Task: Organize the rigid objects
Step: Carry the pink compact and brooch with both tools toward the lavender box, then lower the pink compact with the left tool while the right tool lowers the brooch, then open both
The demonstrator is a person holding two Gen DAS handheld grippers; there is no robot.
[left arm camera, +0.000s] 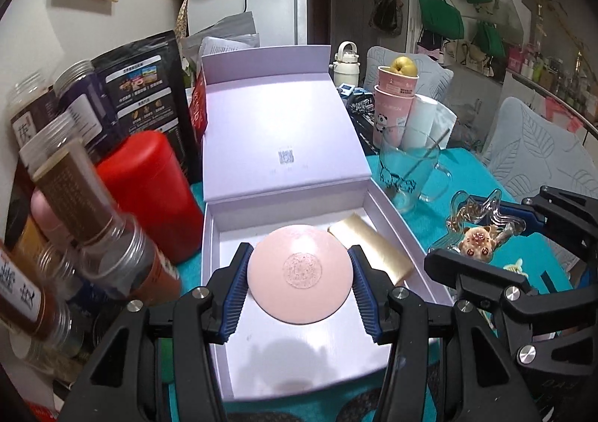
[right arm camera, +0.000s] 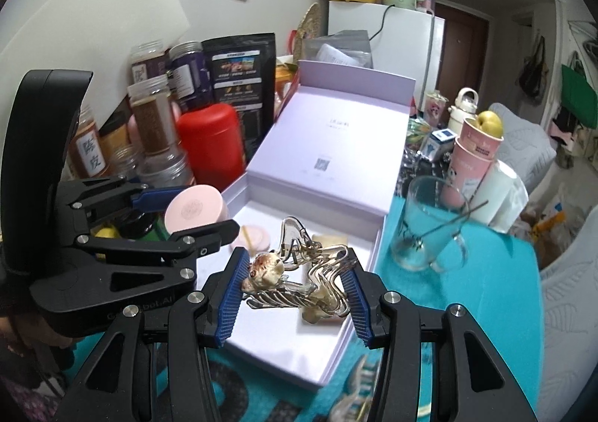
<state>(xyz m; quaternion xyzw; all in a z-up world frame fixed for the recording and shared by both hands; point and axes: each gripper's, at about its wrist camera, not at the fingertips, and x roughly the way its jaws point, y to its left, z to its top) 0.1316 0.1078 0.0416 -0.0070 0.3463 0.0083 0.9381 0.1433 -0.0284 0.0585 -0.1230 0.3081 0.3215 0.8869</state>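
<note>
You get soft, even indoor light in both views, brightest on the pale box (left arm camera: 284,115), whose floor carries faint shadows at its near end. Fisheye bending curves the walls, and black vignetting fills the corners. The jars (left arm camera: 74,205) at the left edge look smeared and out of focus.
</note>
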